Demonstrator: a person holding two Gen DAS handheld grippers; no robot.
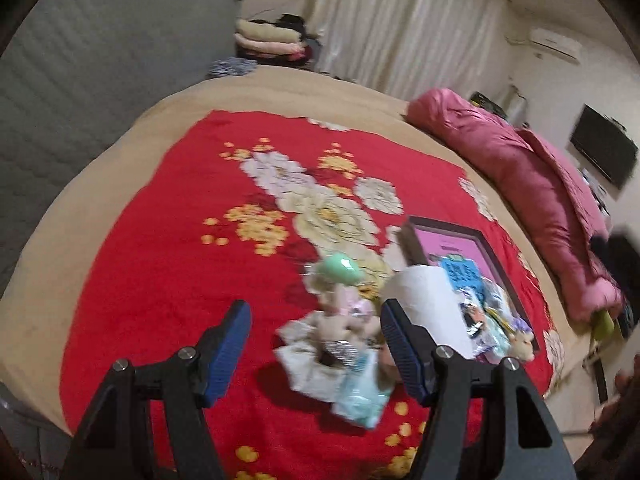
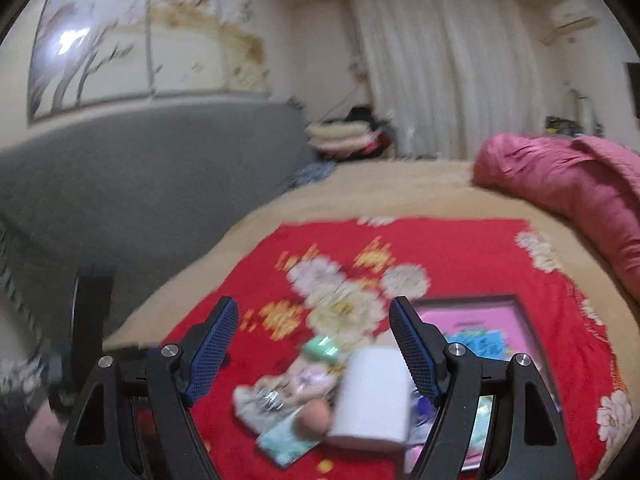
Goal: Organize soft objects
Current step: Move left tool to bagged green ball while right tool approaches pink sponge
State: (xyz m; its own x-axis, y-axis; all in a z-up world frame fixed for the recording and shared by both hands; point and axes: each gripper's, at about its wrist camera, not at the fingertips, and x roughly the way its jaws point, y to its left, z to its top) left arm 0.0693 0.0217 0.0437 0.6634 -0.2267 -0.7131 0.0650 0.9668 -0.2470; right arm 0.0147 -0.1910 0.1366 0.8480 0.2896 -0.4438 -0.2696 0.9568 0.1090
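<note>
A heap of small soft things lies on the red flowered blanket (image 1: 160,248): a small plush toy (image 1: 344,320), white cloth (image 1: 308,368), a pale green tissue pack (image 1: 360,396), a mint-green round object (image 1: 340,272) and a white paper roll (image 1: 428,304). A shallow dark-rimmed box with a pink bottom (image 1: 460,244) holds packets and a small plush (image 1: 524,344). My left gripper (image 1: 316,352) is open above the heap, holding nothing. In the right wrist view the same heap (image 2: 288,396), roll (image 2: 372,392) and box (image 2: 480,320) show. My right gripper (image 2: 312,356) is open and empty above them.
The blanket lies on a beige bed (image 1: 120,152). A rolled pink quilt (image 1: 520,184) lies along the right side. A grey padded headboard (image 2: 140,176) stands at left, with folded bedding (image 1: 268,40) and white curtains beyond. The other gripper's black body (image 2: 88,320) shows at left.
</note>
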